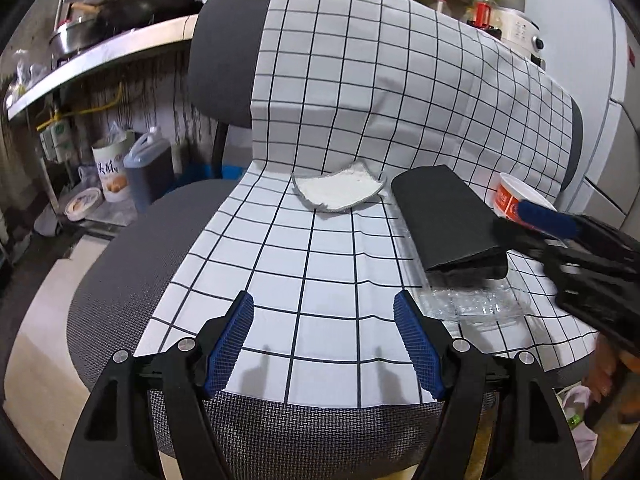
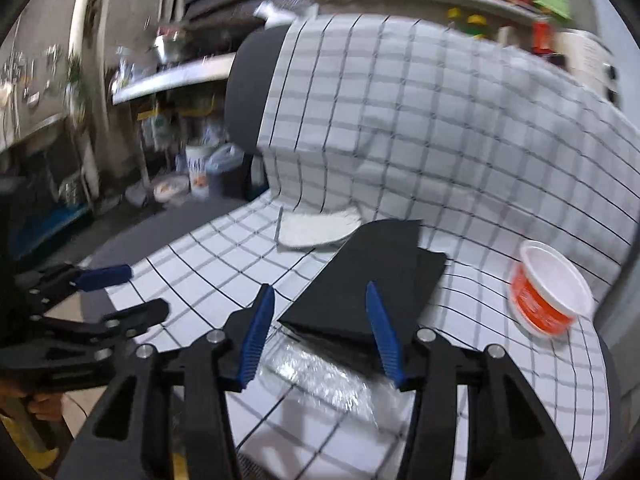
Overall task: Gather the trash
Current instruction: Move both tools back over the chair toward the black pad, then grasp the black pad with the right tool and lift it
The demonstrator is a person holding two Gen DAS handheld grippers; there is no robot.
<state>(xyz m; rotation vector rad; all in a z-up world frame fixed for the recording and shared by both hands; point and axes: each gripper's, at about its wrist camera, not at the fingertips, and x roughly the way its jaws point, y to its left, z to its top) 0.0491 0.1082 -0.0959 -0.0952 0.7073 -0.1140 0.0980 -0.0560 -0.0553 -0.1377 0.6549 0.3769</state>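
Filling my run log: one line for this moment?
left gripper: open, empty | right gripper: open, at black folder | orange cup: untouched

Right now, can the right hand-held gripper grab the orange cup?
Probably yes. The orange cup lies on its side, apart from the black folder, and nothing sits between it and the open right hand-held gripper.

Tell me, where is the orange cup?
The orange cup lies tipped on the checked cloth at the right of the seat, right of the black folder; the left view shows it behind the right gripper.
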